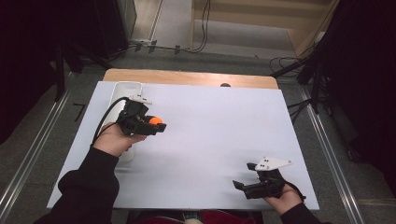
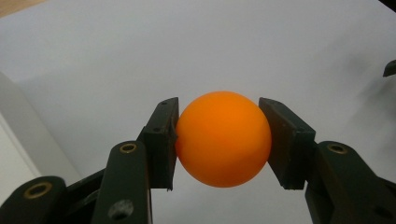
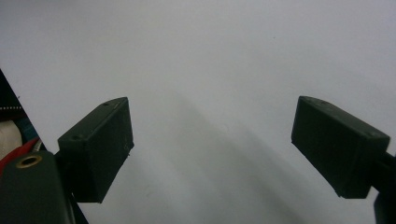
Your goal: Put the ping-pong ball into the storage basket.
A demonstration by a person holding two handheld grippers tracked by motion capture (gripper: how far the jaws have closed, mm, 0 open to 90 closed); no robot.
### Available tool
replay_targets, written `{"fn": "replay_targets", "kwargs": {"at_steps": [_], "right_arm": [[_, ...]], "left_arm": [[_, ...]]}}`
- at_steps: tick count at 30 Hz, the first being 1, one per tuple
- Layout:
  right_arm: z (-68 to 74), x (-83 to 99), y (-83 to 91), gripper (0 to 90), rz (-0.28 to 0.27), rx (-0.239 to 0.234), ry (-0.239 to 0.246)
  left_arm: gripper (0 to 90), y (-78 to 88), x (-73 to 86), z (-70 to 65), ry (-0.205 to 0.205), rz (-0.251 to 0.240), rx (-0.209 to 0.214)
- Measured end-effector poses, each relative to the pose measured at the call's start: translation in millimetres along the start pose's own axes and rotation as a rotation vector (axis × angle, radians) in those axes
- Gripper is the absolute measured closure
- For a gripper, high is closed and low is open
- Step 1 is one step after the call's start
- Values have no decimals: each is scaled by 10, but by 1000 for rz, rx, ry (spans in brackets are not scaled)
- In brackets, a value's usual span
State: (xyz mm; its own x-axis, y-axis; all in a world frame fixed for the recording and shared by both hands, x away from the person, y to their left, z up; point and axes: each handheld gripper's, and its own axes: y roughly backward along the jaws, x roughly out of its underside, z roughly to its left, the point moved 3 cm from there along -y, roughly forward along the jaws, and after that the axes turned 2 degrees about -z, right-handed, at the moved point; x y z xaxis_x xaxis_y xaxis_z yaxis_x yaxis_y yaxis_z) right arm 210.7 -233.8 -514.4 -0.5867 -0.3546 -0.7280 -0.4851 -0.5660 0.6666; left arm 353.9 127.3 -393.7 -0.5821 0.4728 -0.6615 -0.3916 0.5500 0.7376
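No text, label, brand, number or sign can be read in any of the views.

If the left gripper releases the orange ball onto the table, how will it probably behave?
The orange ball is round and smooth, so it would probably roll across the flat table. It looks light. Only the left gripper pinches it, so it might slip.
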Motion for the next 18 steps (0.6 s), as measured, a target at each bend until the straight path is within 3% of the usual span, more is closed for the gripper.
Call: {"fn": "replay_targets", "kwargs": {"at_steps": [18], "right_arm": [[9, 6, -7, 115, 7, -4, -5]], "left_arm": [[503, 110, 22, 160, 28, -17, -56]]}}
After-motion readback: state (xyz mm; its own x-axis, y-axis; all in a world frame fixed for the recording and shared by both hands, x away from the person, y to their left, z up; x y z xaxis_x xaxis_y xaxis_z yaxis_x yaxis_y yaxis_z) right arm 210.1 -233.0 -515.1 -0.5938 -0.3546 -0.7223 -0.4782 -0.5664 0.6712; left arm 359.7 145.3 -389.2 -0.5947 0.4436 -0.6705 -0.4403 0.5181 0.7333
